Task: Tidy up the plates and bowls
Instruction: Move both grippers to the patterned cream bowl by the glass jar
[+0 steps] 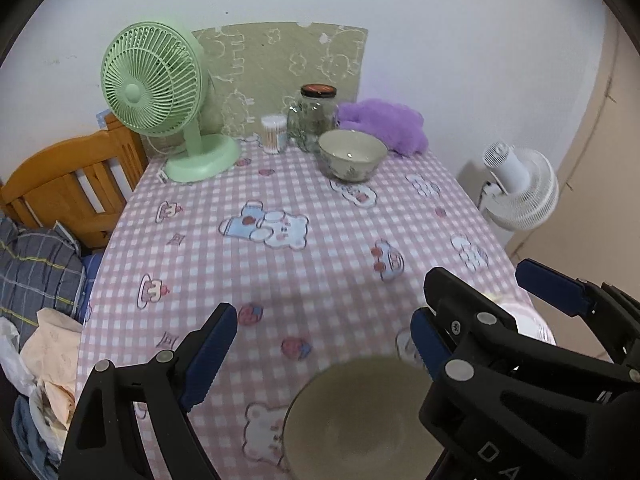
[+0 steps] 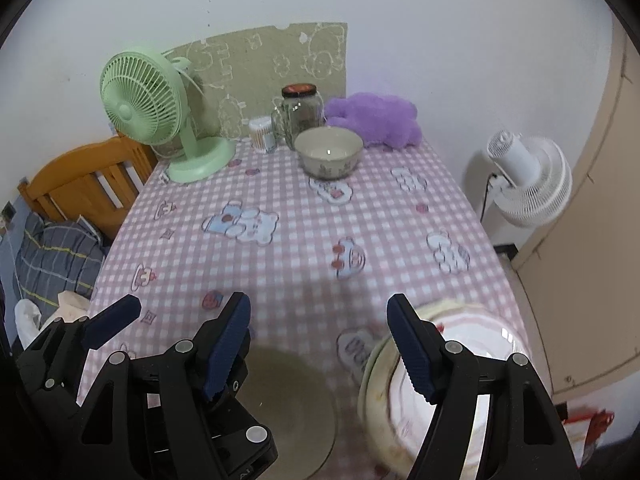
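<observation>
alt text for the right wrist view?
Open right gripper above a pink checked table, nothing between its fingers; a beige plate below, stacked plates at right. The left gripper is at left; far back stand a bowl, green fan and jar.

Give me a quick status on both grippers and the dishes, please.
Left gripper and right gripper open, holding nothing. Beige bowl and plate below them, floral bowl at far end. Nothing between.
</observation>
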### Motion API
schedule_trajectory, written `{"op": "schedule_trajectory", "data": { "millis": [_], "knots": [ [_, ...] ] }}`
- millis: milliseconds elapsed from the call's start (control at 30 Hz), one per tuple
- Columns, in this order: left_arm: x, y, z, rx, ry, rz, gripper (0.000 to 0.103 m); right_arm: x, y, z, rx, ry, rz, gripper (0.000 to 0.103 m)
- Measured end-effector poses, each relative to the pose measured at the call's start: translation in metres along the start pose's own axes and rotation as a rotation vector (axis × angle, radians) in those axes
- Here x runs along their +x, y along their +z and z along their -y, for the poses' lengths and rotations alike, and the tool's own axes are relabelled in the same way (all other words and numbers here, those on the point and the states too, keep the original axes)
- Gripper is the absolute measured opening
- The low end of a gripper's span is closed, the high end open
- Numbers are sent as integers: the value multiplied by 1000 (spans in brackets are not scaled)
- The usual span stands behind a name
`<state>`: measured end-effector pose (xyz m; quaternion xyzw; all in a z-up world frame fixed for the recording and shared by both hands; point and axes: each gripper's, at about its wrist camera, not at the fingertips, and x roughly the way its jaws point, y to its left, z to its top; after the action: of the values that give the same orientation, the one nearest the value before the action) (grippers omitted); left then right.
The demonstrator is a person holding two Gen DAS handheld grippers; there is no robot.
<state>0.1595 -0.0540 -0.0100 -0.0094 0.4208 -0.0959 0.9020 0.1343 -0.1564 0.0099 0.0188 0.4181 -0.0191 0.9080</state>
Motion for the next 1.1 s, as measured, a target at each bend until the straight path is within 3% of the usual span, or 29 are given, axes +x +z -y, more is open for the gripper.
{"op": "schedule_trajectory", "data": {
  "millis": [500,600,1100],
  "knots": [
    [48,73,33,-95,131,43,88,54,87,41,-84,133,24,77],
    [60,87,40,-103,118,46,79,67,103,48,-98,150,16,77],
    [117,153,40,-116,211,86,72,134,175,68,-87,203,39,77]
  ]
}}
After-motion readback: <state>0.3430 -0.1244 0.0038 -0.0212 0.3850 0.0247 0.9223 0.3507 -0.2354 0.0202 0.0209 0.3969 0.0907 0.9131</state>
